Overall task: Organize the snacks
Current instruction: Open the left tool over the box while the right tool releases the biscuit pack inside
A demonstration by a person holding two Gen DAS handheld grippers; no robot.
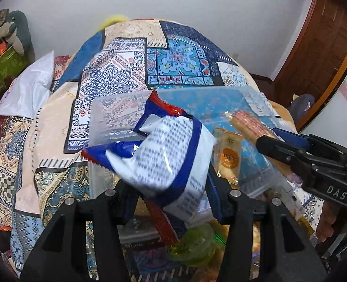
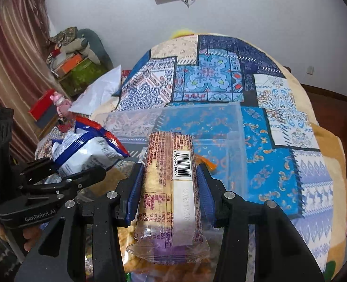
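1. The patchwork bedspread (image 2: 220, 75) is covering the bed and carrying everything else; its blue and cream panels are showing through the walls of the box.
2. The clear plastic storage box (image 2: 239, 119) is sitting on the bedspread, open at the top, directly ahead of and below both pairs of tongs. One small orange-labelled snack packet (image 1: 228, 157) is already lying inside it.
3. The left gripper (image 1: 173, 197) is holding a blue, white and red snack bag (image 1: 166, 150), its blue pads pressing on the bag's lower half. The bag is hanging crumpled over the near-left part of the box.
4. The right gripper (image 2: 171, 188) is clamping a long cracker packet (image 2: 171, 183) across its middle. The packet's long axis is running straight forward along the fingers, its far end pointing over the box's near wall.
5. Judging by both views, neither snack is inside the box yet, and both hands look about equally near it. The right packet is lining up with the open centre-right floor, beside the orange packet. The next move probably calls for lowering each snack past the rim before letting go.
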